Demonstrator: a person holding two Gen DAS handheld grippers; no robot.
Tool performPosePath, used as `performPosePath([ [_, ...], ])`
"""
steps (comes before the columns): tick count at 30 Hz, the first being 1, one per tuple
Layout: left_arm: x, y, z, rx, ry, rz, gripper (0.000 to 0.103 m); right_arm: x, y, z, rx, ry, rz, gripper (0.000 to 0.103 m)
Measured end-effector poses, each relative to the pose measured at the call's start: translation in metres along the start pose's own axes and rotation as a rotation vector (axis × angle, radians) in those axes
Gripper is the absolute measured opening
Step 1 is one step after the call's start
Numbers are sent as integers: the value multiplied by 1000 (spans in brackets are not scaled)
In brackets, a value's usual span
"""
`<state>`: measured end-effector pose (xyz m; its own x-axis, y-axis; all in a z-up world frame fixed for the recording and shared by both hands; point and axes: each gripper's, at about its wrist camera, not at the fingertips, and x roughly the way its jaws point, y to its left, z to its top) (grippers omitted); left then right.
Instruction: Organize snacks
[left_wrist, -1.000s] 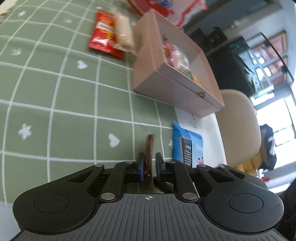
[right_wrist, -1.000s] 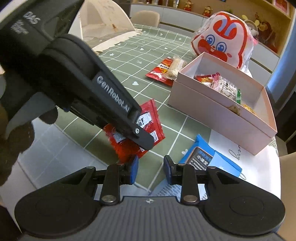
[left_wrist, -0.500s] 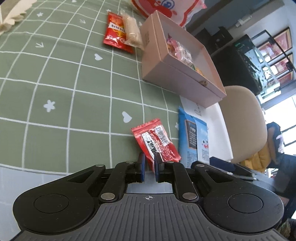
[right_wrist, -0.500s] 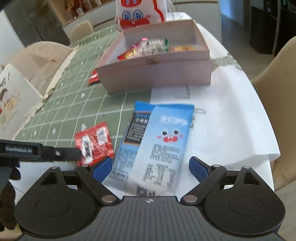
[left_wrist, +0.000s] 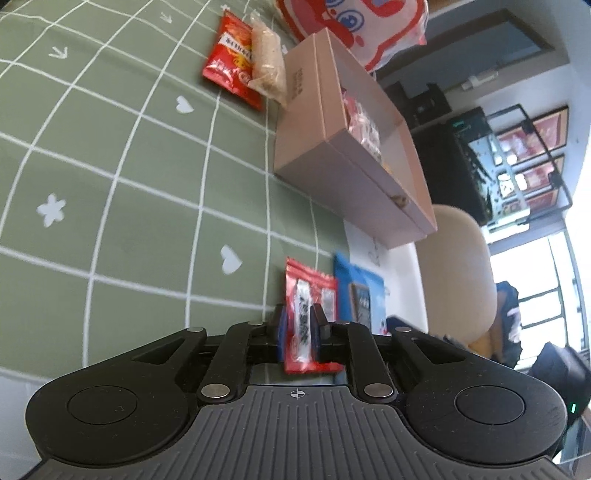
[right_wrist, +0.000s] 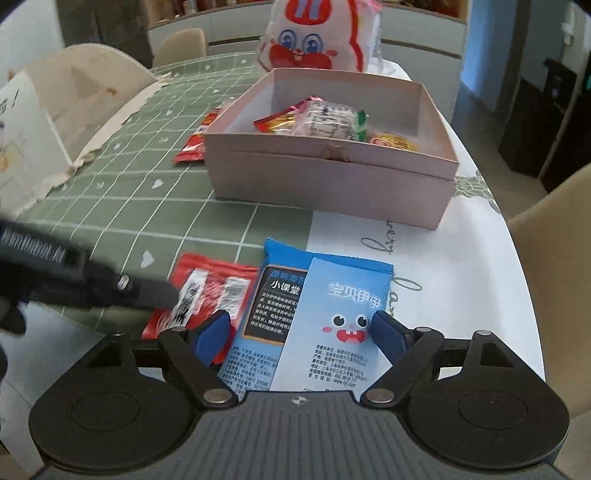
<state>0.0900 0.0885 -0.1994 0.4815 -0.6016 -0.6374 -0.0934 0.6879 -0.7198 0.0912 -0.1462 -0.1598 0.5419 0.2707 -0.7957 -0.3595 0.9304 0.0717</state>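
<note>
Your left tongs (right_wrist: 147, 291) are motion-blurred in the right view, hiding part of the red packet (right_wrist: 207, 295). The rabbit bag (left_wrist: 354, 26) is cropped.

Left tongs (left_wrist: 300, 326) and right tongs (right_wrist: 302, 332): matte black plastic w/ blue pads on the fingertips (right_wrist: 213, 334). Each body is seen w/ a ribbed grey-black top plate, a small crosshair mark at centre, two round discs at the sides, silver pivot screws on angled linkage arms. White lettering, blurred, is printed on the left unit's side.
</note>
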Motion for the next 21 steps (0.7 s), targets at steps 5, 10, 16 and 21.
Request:
performPosePath([
  [5,-8,-25,-2,106,0,-21,25,-5,-1,-5,-1,-2,26,85],
  [10,8,-22,-3,80,28,3,32,-8,-4,-12,-1,-20,42,85],
  [16,3,-28,-6,93,53,-58,33,-13,-14,-16,37,-32,57,85],
  [21,17,-25,-6,29,97,-62,29,-15,-13,-19,30,-40,61,85],
])
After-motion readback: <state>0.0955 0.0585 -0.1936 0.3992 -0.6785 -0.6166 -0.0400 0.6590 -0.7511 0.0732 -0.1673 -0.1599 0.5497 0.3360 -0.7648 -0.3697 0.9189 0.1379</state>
